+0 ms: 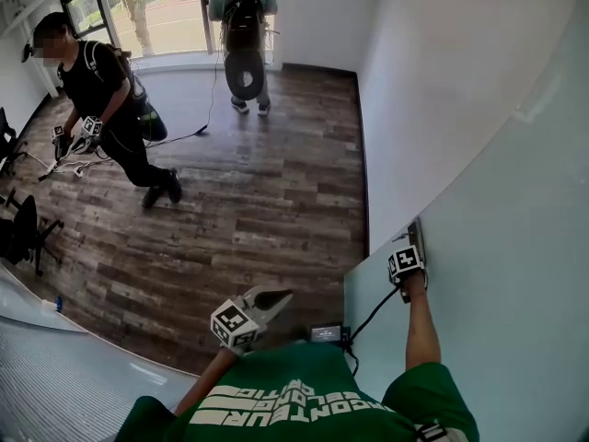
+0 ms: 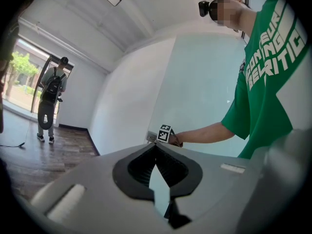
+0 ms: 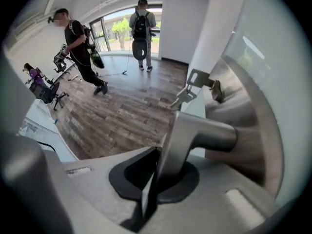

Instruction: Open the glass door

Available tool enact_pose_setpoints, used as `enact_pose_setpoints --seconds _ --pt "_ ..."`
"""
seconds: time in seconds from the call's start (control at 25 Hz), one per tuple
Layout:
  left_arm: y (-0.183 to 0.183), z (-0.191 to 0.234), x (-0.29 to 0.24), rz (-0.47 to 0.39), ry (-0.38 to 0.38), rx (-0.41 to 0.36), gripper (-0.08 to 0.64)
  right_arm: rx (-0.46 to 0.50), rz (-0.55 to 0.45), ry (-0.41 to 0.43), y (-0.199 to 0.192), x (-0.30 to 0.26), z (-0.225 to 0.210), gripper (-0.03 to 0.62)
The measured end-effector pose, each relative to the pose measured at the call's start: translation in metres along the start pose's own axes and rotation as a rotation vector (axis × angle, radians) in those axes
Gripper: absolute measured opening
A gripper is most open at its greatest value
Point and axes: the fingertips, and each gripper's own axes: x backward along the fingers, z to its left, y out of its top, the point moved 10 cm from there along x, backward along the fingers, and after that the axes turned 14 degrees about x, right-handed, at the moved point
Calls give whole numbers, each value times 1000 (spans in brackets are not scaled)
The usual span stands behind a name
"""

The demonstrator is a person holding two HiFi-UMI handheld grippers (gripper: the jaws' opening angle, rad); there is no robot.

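Note:
The glass door (image 1: 488,330) fills the right of the head view as a pale frosted pane. Its metal lever handle (image 3: 204,133) sticks out of a round steel plate, and a key (image 3: 197,79) hangs in the lock above it. My right gripper (image 3: 155,177) points steeply down and is shut on the end of this lever; it also shows at the door's edge (image 1: 413,247) and from the left gripper view (image 2: 165,134). My left gripper (image 1: 281,296) hovers in front of my chest, away from the door, shut with nothing in it (image 2: 156,147).
A person in black (image 1: 106,86) carrying grippers walks across the wood floor (image 1: 258,210). Another with a backpack (image 1: 242,21) stands at the far window. An office chair (image 1: 23,228) is at the left. A white wall (image 1: 414,81) adjoins the door.

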Motion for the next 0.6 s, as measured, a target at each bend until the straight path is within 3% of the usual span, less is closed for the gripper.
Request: enact_pose_setpoints --seconds 0.36,0.6 --pt "7 -14 11 -22 4 -53 11 -52 14 -98 -7 23 -7 -6" --pt "9 -12 24 -28 35 -34 11 -57 -58 -245 -15 60 -2 79"
